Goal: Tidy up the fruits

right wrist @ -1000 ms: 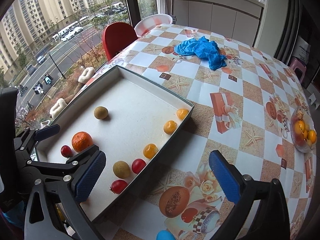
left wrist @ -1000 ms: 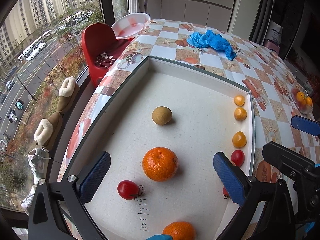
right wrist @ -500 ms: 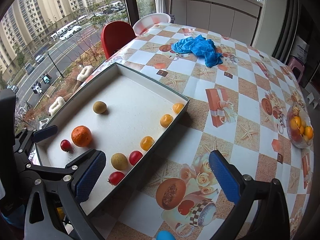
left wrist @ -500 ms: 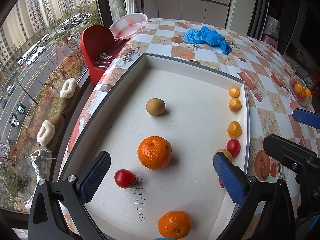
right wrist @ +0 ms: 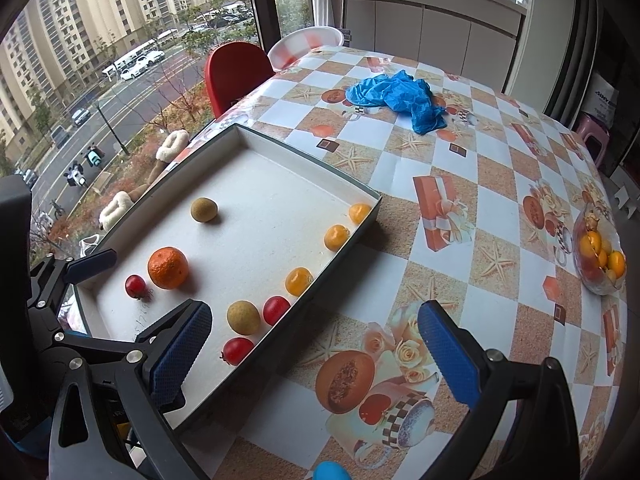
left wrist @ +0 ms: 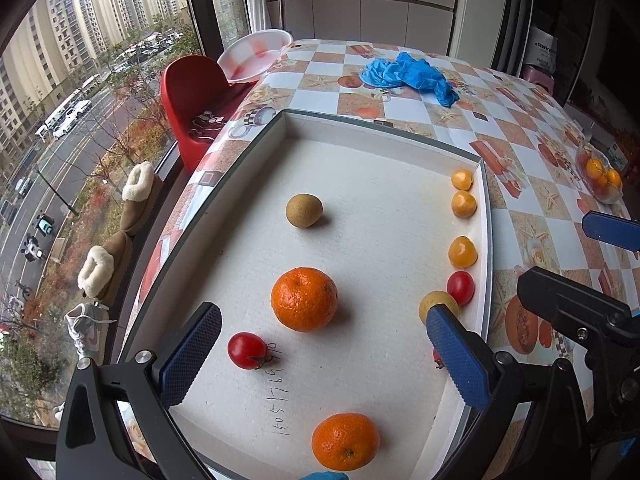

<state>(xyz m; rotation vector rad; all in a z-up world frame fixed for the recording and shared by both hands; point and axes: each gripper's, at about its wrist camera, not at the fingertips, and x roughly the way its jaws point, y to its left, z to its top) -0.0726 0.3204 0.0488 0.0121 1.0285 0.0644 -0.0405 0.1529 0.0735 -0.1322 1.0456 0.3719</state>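
Fruits are lying loose in the white foam-lined tray (left wrist: 384, 132) on the counter (right wrist: 492, 216). Near the tray's middle a large mandarin (left wrist: 304, 299) is sitting, with a brown kiwi (left wrist: 304, 210) beyond it and a cherry tomato (left wrist: 247, 350) just beside it toward the window. A second mandarin (left wrist: 345, 441) is resting at the tray's near edge. Along the tray's right wall three small orange fruits (left wrist: 463, 252) are lining up, followed by a red tomato (left wrist: 461, 288) touching a yellowish round fruit (right wrist: 243, 317), then another tomato (right wrist: 237, 350).

Hovering over the tray, the left tool (left wrist: 320, 354) is spreading its jaws wide, empty, straddling the large mandarin and tomato. The right tool (right wrist: 316, 354) is gaping too, grasping nothing, above the tray's right wall. Well beyond the tray a crumpled blue glove (right wrist: 396, 94) is lying, and a glass bowl of fruit (right wrist: 598, 256) is standing far right of it.
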